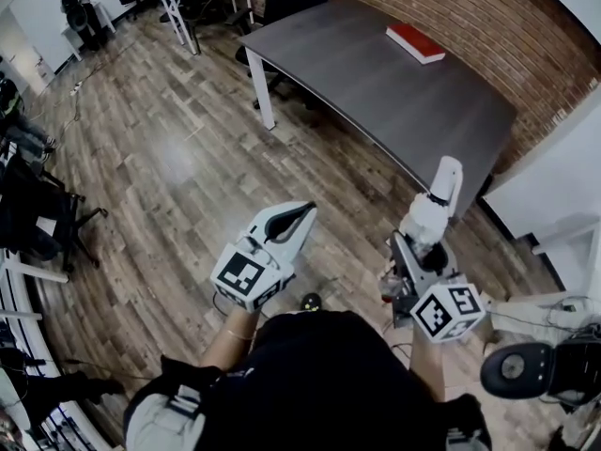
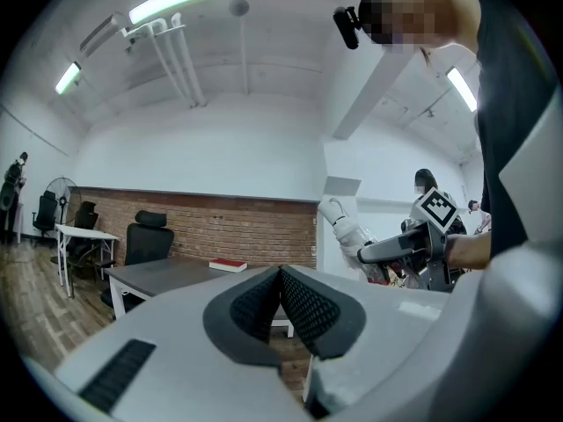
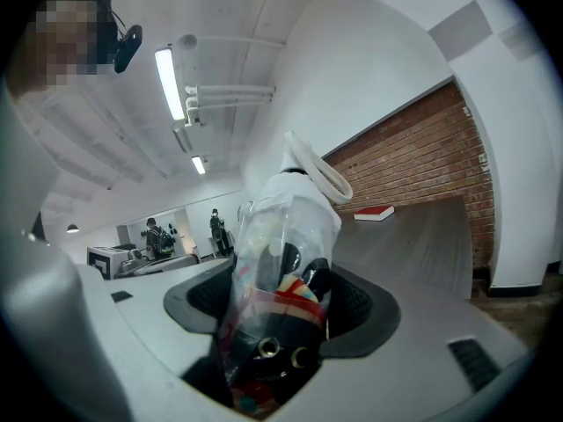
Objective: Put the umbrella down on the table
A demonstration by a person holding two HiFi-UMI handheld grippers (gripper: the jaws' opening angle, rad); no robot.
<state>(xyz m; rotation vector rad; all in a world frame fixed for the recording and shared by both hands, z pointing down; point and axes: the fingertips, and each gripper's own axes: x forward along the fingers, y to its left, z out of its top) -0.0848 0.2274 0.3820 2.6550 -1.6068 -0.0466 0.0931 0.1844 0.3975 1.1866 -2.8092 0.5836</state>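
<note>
We hold the left claw (image 1: 302, 214) shut and empty, pads pressed together, well to the left of the work. Our right claw (image 1: 416, 249) is clamped on the lower end of a folded umbrella (image 1: 437, 200) in a clear plastic sleeve. The umbrella stands up out of the jaws, its white loop handle on top, and is not yet on the table (image 1: 376, 83) ahead of the claw.

We judge the slick sleeve the chief risk: the umbrella could slide in the jaws as we tip it flat. Set down too close to the near edge or corner, just ahead of the claw, it could roll off to the floor.

There is room to spare. The dark tabletop runs bare ahead and to the left, with only a red book (image 1: 415, 42) at the far end beside the brick wall (image 1: 470, 17).
</note>
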